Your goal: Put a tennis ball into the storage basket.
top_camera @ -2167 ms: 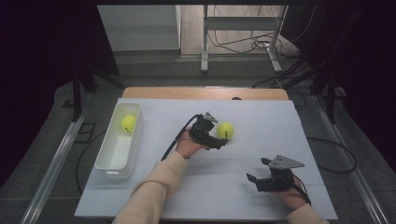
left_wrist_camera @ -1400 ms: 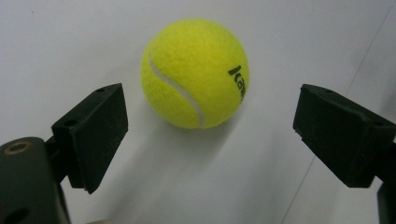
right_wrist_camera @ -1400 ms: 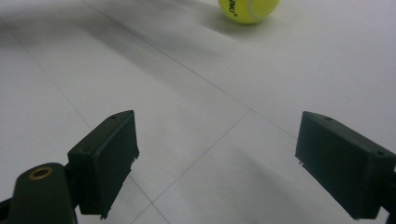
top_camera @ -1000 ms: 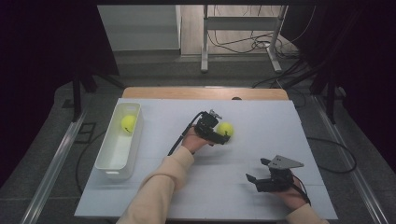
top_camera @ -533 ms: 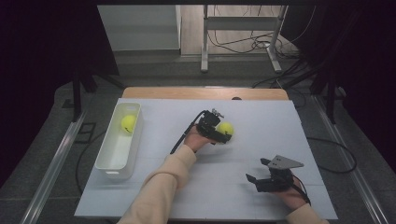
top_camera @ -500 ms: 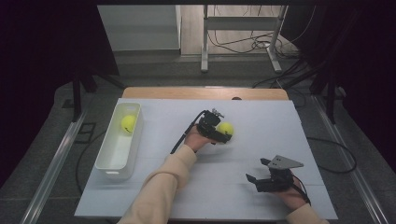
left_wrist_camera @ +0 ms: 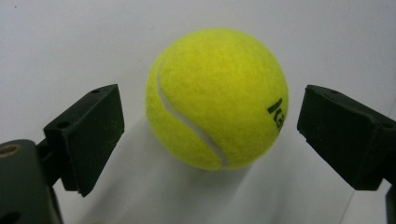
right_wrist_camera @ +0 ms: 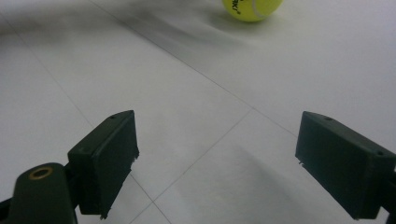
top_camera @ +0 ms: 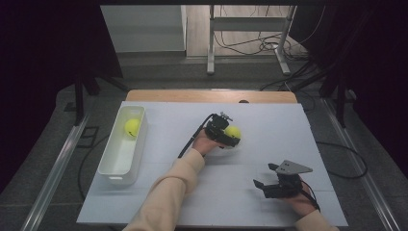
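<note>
A yellow tennis ball (left_wrist_camera: 217, 98) rests on the white table between the two black jaws of my left gripper (left_wrist_camera: 210, 126). There is a gap on each side of it. The jaws have just been opening and the pads do not touch the ball. In the high view this gripper (top_camera: 230, 138) lies at the table's middle against that ball (top_camera: 234, 131). My right gripper (top_camera: 263, 186) sits near the front right, open (right_wrist_camera: 217, 158) over bare table, with the same ball (right_wrist_camera: 252, 8) far ahead of it. A second tennis ball (top_camera: 132, 127) lies in the white bin (top_camera: 111, 166).
The long white bin stands along the table's left side. A black cable (top_camera: 192, 137) trails from the left gripper toward the person's sleeve (top_camera: 168, 192). The table's wooden far edge (top_camera: 207, 95) borders the floor, where metal stand legs and cables lie.
The left hand has edged a little farther up the table, bringing its gripper around the ball. The right hand and the ball in the bin have stayed where they were.
</note>
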A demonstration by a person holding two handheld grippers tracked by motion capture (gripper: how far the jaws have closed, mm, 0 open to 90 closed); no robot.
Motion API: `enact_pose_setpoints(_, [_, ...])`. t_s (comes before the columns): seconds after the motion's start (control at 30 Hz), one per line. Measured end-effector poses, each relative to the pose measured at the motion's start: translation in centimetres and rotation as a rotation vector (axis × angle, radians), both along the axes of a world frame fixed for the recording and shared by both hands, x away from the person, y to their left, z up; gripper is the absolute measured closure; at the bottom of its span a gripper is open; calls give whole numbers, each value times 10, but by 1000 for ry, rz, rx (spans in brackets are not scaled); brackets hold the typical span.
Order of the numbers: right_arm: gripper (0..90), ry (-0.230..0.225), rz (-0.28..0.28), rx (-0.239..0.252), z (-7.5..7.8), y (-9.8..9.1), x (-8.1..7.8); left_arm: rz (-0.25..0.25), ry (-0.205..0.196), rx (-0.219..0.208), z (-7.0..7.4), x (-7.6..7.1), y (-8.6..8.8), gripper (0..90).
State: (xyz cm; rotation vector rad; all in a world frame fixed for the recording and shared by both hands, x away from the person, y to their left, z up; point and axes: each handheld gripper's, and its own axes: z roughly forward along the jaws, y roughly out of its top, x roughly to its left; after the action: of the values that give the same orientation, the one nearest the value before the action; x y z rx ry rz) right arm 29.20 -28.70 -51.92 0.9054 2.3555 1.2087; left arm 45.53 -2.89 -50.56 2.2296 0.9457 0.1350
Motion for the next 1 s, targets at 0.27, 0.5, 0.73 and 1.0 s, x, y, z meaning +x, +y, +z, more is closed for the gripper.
enact_pose_setpoints(0.27, [135, -2, 1, -3, 0, 0, 0, 6, 3, 2, -4, 4, -3, 79])
enact_pose_setpoints(0.5, [135, -3, 0, -6, 0, 0, 0, 10, 0, -8, -4, 6, -3, 105])
enact_pose_setpoints(0.73, [135, -5, 0, -5, 0, 0, 0, -14, -27, -23, -3, 4, -4, 266])
enact_pose_setpoints(1.0, [135, -5, 2, -1, 1, -1, 0, -12, -42, -9, 2, 1, -3, 270])
